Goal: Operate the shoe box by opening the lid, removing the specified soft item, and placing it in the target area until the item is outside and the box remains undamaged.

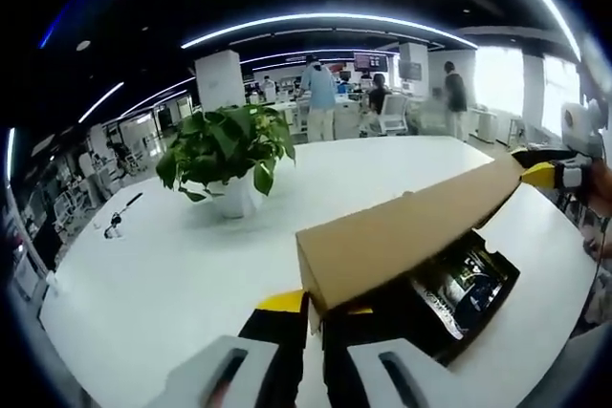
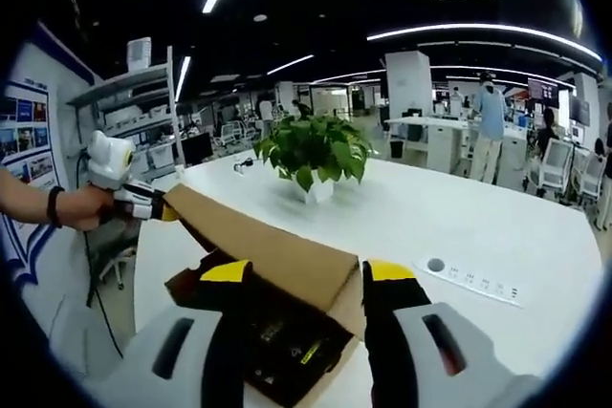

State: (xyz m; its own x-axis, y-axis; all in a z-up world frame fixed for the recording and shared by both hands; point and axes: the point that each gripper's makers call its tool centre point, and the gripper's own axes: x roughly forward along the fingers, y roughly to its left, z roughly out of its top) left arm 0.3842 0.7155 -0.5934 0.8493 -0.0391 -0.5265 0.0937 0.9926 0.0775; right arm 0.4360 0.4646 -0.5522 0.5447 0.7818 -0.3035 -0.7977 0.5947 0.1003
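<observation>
Left gripper view: the left gripper (image 1: 316, 308) was seen at the bottom, yellow-tipped jaws closed on the near corner of the cardboard lid (image 1: 402, 231) of the shoe box (image 1: 466, 289). The lid was held raised and tilted, stretching away to the right. Under it, the dark inside of the box was exposed, with dark contents (image 1: 470, 290) partly visible; the soft item could not be told apart. At the lid's far end, the right gripper (image 1: 550, 174) was seen, yellow tip touching the lid's edge. The box was resting on a white table (image 1: 172, 274). Farther off, a potted plant (image 1: 229, 155) was standing on the table, and a small dark object (image 1: 117, 222) was lying near the far left edge. Beyond, people (image 1: 320, 97) were standing in an open office.

Right gripper view: the right gripper (image 2: 306, 279) was seen low in the frame, its jaws set wide on either side of the lid's near end; an actual grip could not be told. The lid ran away to the left, where the other gripper, held by a hand (image 2: 81, 205), was touching its far corner. A white power strip (image 2: 469, 279) was lying on the table to the right. The plant was seen farther back at centre.
</observation>
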